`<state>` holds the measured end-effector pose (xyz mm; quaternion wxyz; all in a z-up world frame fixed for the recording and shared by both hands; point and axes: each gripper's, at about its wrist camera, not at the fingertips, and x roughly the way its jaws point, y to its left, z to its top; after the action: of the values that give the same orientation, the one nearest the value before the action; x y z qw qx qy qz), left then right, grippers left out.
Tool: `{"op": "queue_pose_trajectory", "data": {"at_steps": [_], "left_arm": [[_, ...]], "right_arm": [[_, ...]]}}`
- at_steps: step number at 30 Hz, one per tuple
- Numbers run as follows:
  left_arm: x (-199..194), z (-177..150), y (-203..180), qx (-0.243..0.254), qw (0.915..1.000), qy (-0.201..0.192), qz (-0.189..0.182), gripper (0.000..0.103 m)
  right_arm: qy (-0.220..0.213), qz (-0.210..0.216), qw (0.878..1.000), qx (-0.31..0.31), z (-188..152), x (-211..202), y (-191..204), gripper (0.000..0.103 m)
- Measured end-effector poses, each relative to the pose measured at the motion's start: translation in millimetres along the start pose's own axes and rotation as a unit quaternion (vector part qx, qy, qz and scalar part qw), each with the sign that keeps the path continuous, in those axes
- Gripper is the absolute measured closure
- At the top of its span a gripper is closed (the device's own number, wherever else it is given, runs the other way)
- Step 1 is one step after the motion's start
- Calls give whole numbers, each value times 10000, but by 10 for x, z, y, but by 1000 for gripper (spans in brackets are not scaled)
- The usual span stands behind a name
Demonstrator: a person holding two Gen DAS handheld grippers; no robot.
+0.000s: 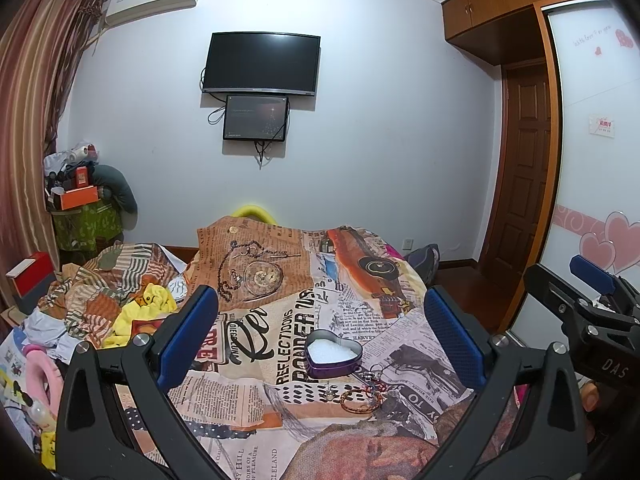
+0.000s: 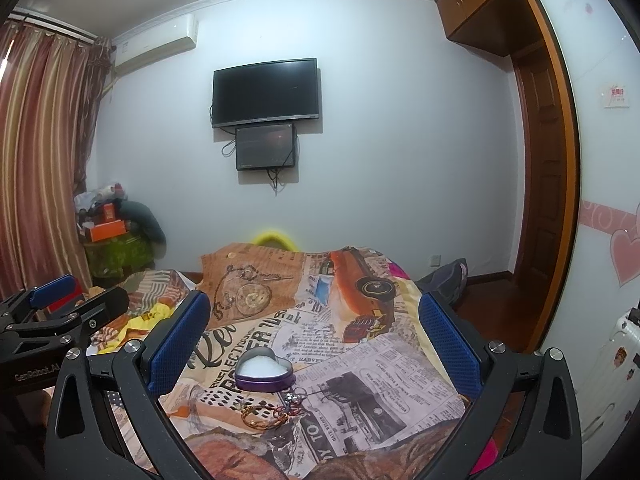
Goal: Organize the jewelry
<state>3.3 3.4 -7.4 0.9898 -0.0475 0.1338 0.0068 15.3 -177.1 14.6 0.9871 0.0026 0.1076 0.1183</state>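
Note:
A purple heart-shaped tin (image 1: 333, 354) with white filling sits open on the newspaper-print cloth (image 1: 260, 360); it also shows in the right wrist view (image 2: 265, 370). Just in front of it lies a small heap of jewelry: a gold bracelet (image 1: 358, 400) with red and silver pieces, also seen in the right wrist view (image 2: 266, 416). My left gripper (image 1: 320, 320) is open and empty, held above and behind the tin. My right gripper (image 2: 314, 320) is open and empty, likewise above the tin. Each gripper shows at the edge of the other's view.
The cloth covers a raised surface on a bed. Crumpled clothes and a yellow rag (image 1: 140, 312) lie at the left. A red box (image 1: 30, 276) stands at the far left. A wardrobe (image 1: 592, 160) and door (image 1: 520, 184) are at the right.

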Motion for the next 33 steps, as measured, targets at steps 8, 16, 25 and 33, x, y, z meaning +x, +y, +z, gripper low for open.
{"op": "queue_pose_trajectory", "data": {"at_steps": [8, 16, 25, 33], "left_arm": [[8, -3, 12, -12, 10000, 3, 4, 0], [9, -10, 17, -1, 10000, 0, 7, 0], [11, -10, 20, -5, 10000, 10, 8, 0], [15, -19, 17, -5, 10000, 13, 11, 0]], "right_arm": [[32, 29, 10000, 16, -11, 14, -3, 0], [36, 34, 10000, 21, 1, 19, -14, 0], [42, 35, 10000, 24, -1, 18, -11, 0], [44, 35, 10000, 25, -1, 20, -18, 0]]}}
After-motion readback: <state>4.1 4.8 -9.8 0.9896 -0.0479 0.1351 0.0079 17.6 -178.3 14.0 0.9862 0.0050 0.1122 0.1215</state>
